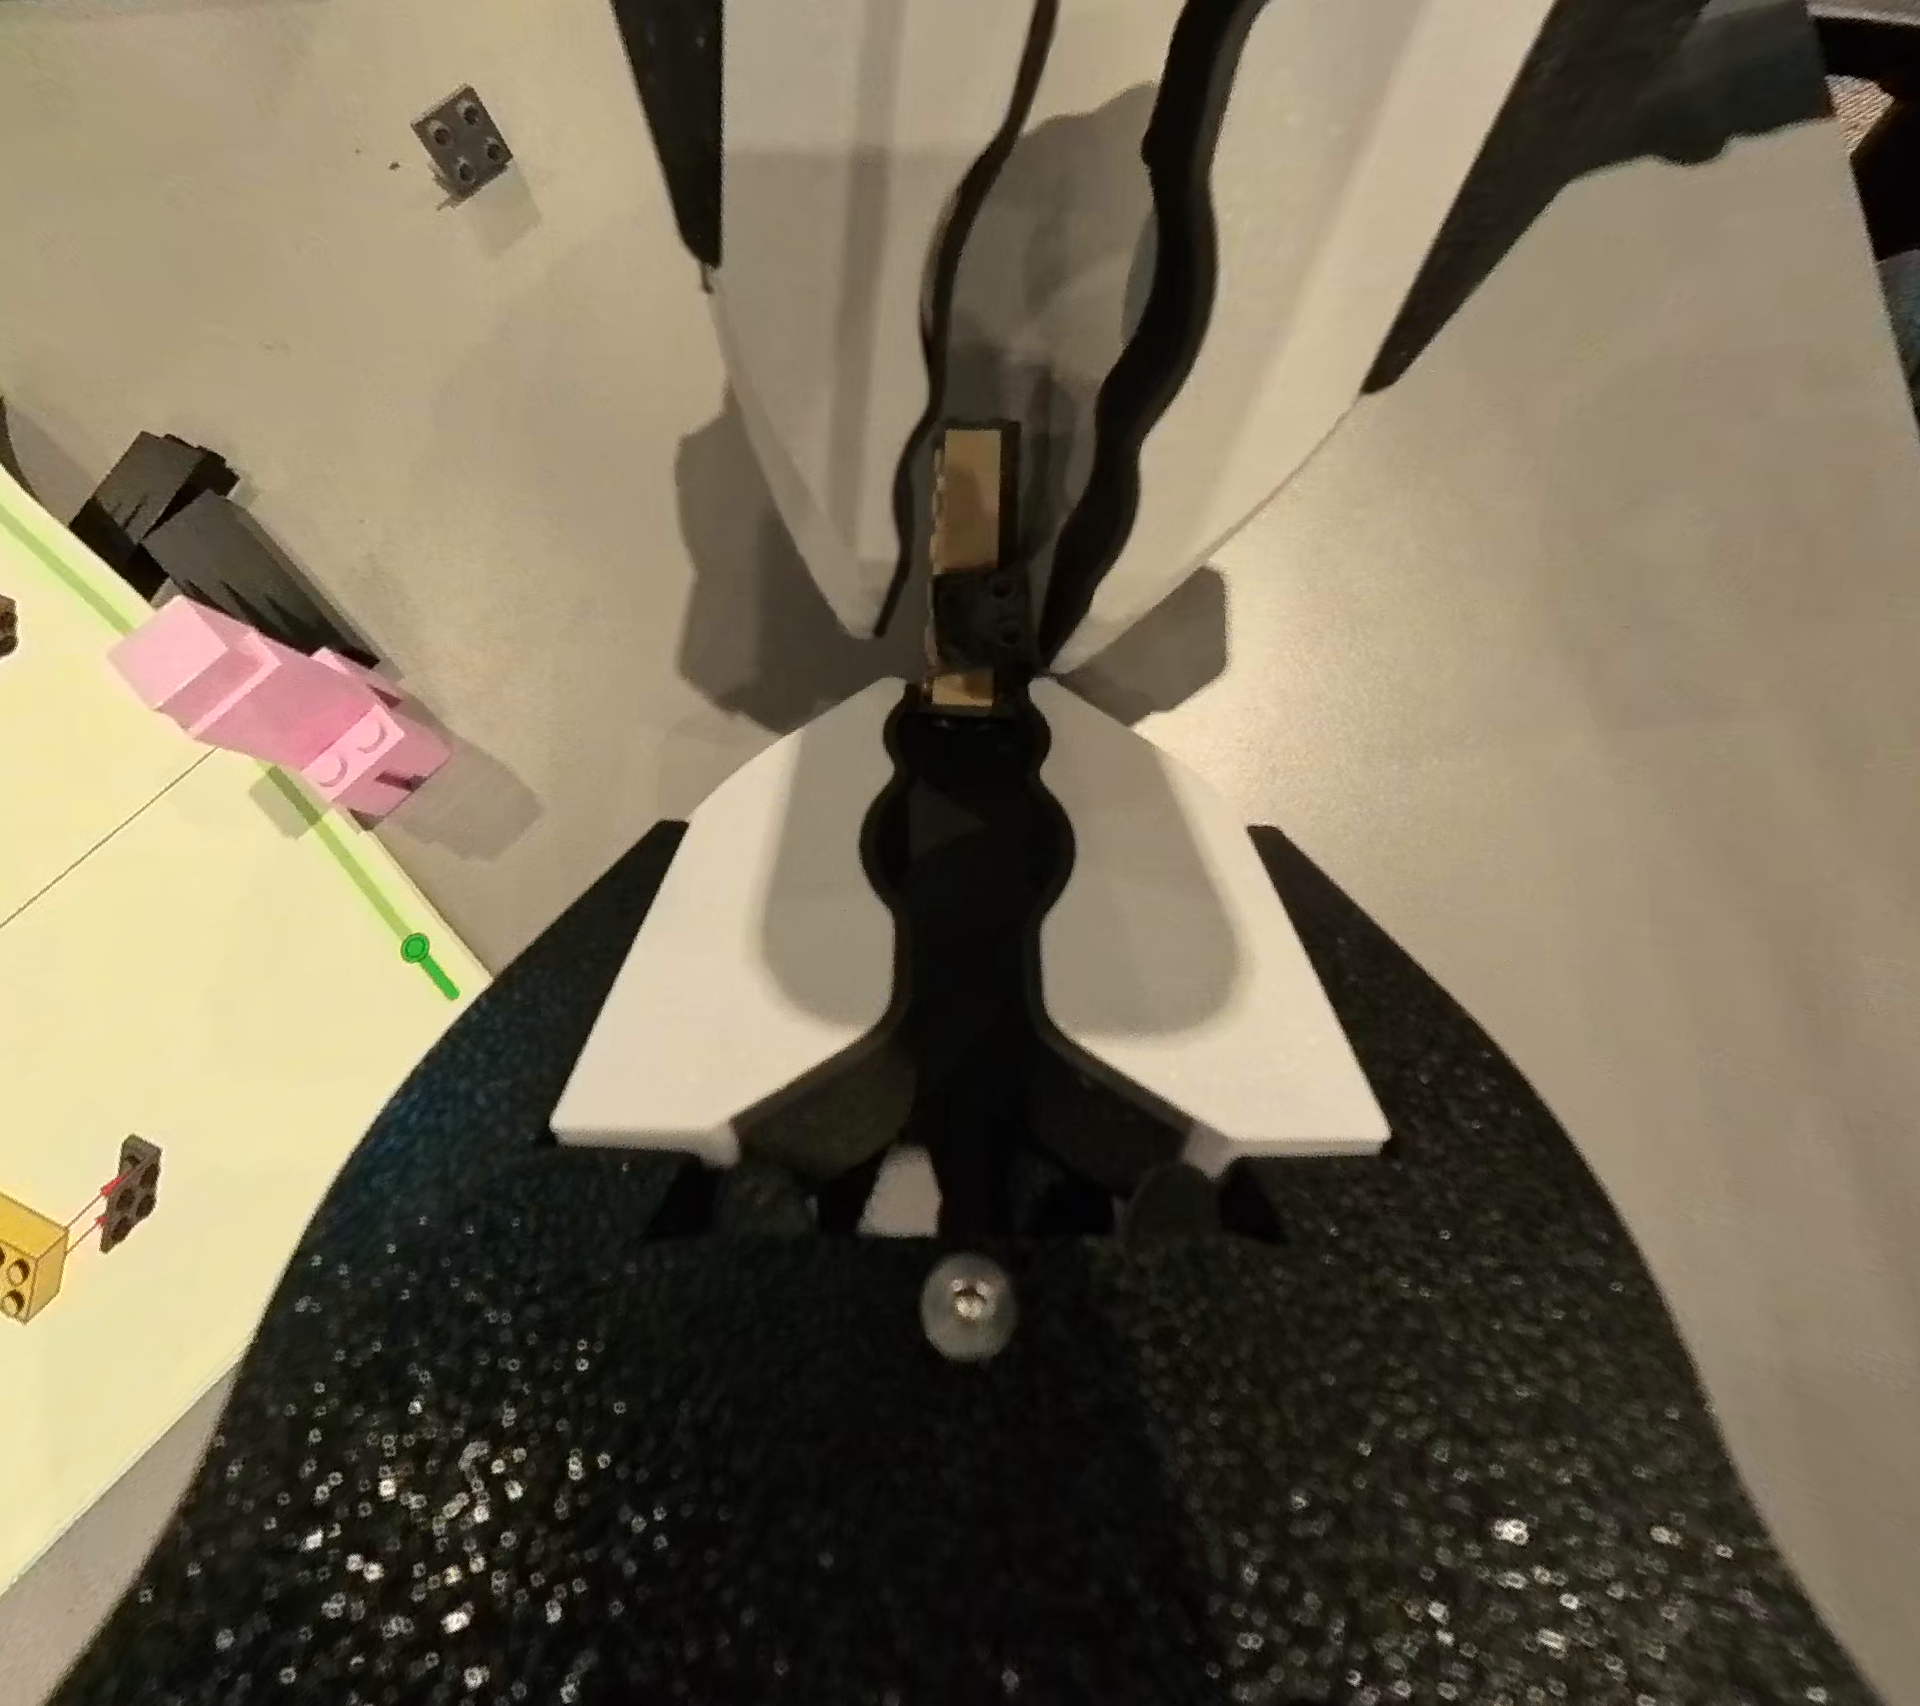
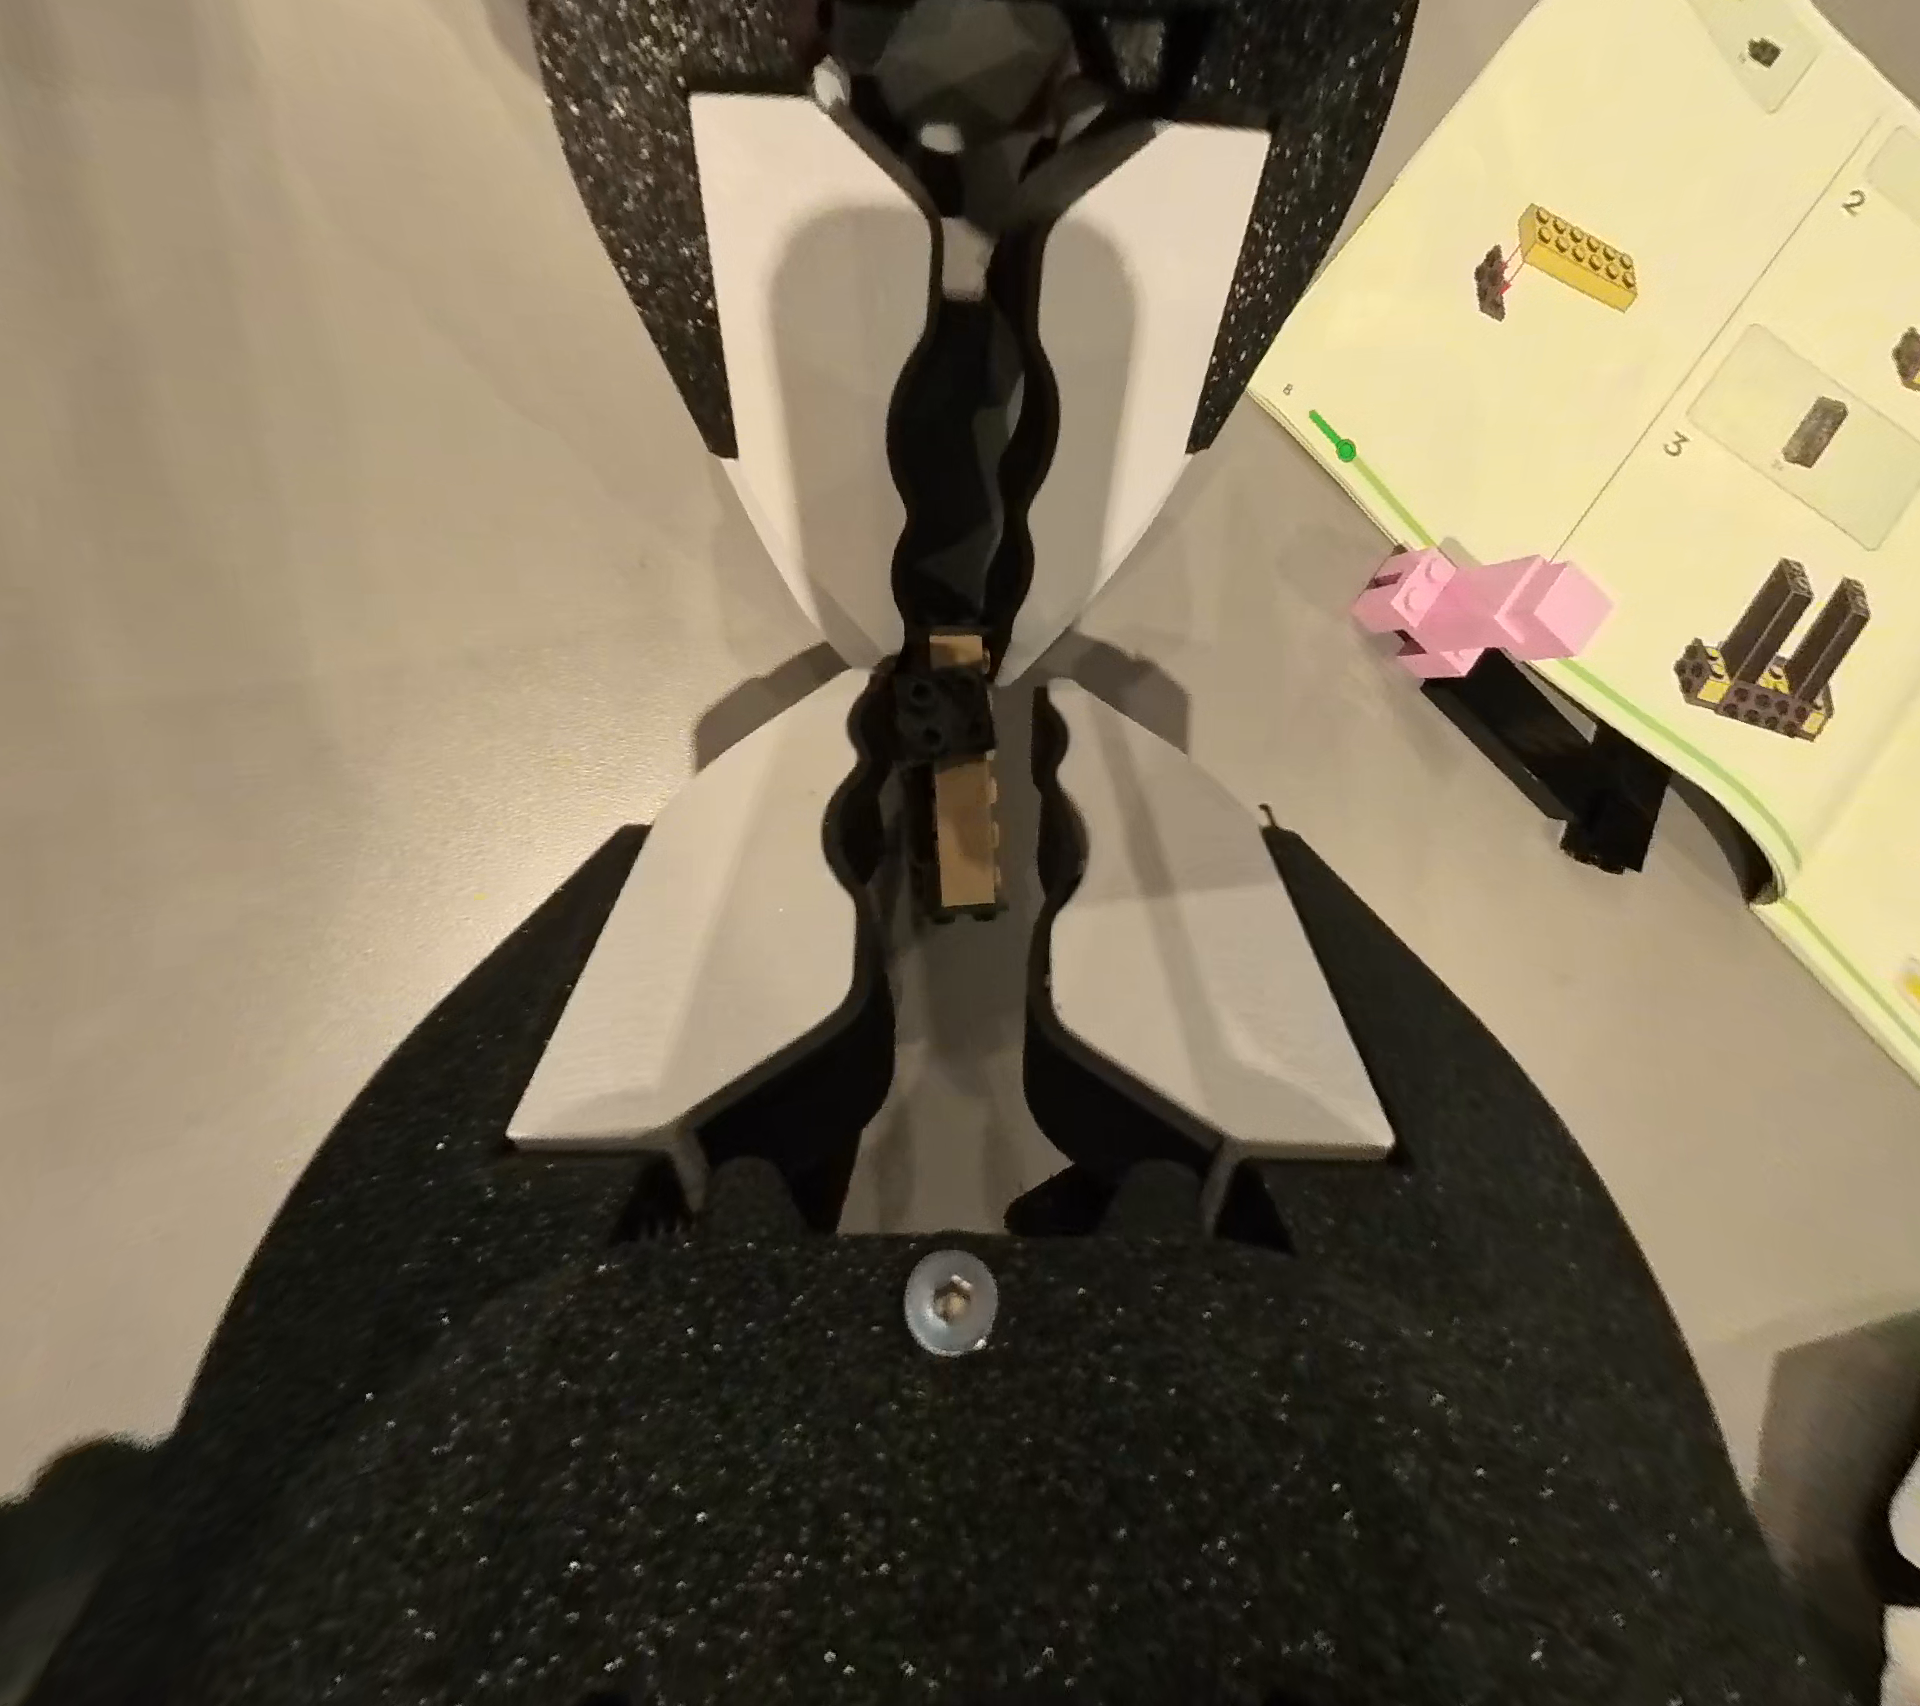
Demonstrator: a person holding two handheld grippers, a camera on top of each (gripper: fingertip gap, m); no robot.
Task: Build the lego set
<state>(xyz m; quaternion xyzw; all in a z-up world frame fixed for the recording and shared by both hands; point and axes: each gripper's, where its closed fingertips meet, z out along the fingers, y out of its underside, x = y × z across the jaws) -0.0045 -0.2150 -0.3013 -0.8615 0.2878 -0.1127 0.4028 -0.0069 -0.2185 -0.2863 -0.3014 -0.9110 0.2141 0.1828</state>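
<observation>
Left gripper (image 1: 977, 688) points tip to tip at the right gripper (image 1: 961, 607) above the bench (image 1: 1558, 721), its jaws narrow on the tan brick (image 1: 977, 503) bearing a black plate (image 1: 982, 617). Left of it lies the pink brick assembly (image 1: 281, 700).

Right gripper (image 2: 940, 721), jaws slightly apart, flanks the tan brick (image 2: 966, 846); whether it grips, I cannot tell. Right of it lies the instruction booklet (image 2: 1683, 368).

Each wrist camera looked down its own hand-held gripper, close above the table (image 1: 1558, 721), facing the other head-on. Both shared the pink bricks (image 1: 281, 700) and instruction booklet (image 2: 1662, 285), left in one frame, right in the other.
</observation>
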